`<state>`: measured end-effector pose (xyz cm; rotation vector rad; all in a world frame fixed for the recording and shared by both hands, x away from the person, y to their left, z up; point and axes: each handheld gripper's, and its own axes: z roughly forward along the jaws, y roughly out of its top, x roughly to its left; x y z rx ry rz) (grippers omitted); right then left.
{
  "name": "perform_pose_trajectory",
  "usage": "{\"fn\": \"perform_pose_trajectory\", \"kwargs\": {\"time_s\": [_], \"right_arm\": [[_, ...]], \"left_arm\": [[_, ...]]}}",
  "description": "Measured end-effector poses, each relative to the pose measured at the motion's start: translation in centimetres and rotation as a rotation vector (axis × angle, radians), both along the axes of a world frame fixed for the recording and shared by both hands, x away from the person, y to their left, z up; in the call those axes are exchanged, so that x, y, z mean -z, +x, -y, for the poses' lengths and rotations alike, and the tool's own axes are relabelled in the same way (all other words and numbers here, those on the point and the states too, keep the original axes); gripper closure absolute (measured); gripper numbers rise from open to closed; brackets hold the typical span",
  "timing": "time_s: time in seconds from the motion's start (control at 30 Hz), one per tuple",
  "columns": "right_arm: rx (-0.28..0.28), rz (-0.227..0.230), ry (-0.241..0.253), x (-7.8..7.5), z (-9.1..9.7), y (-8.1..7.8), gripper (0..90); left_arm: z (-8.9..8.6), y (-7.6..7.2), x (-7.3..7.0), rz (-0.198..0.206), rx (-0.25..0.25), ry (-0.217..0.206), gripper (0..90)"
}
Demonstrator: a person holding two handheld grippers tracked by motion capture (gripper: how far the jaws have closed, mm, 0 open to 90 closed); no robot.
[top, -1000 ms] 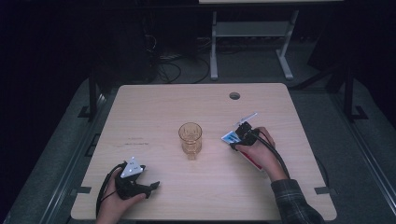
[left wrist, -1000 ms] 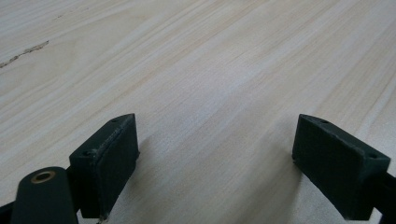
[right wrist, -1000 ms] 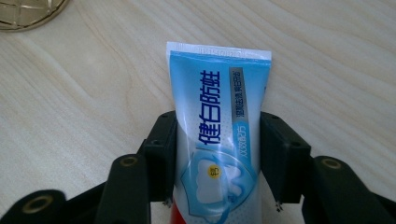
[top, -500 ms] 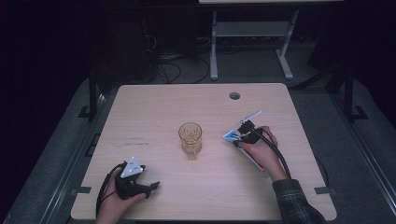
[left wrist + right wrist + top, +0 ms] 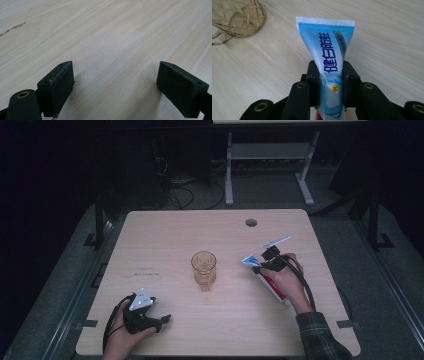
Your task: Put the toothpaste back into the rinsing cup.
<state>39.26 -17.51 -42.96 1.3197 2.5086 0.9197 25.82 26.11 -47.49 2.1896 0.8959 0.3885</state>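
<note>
A blue and white toothpaste tube (image 5: 325, 47) with blue print points its flat crimped end away from me in the right gripper view. My right gripper (image 5: 328, 72) is shut on the tube's body; its jaws have just been closing on it. From above, that gripper (image 5: 265, 262) and the tube (image 5: 249, 260) are at the table's right, just off the wood. An amber wire-patterned cup (image 5: 203, 267) stands upright at the table's middle, left of the tube. My left gripper (image 5: 162, 320) rests near the front left edge, open, with bare wood between its pads (image 5: 60, 82).
The light wooden table (image 5: 165, 240) has a round cable hole (image 5: 251, 222) at its back right. The cup's rim (image 5: 237, 17) sits to the upper left in the right gripper view. A metal stand (image 5: 270, 165) and cables lie on the dark floor behind the table.
The right hand has shifted slightly up and away with the toothpaste tube, whose flat end now sits a little higher. The left gripper and the cup have not moved.
</note>
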Motion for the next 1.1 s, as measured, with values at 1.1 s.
{"fn": "perform_pose_trajectory", "kwargs": {"time_s": [1.1], "right_arm": [[0.053,0.151,0.208,-4.7,4.0,-2.1,73.5]], "left_arm": [[0.0,0.0,0.0,0.000,0.002,0.001,13.6]]}}
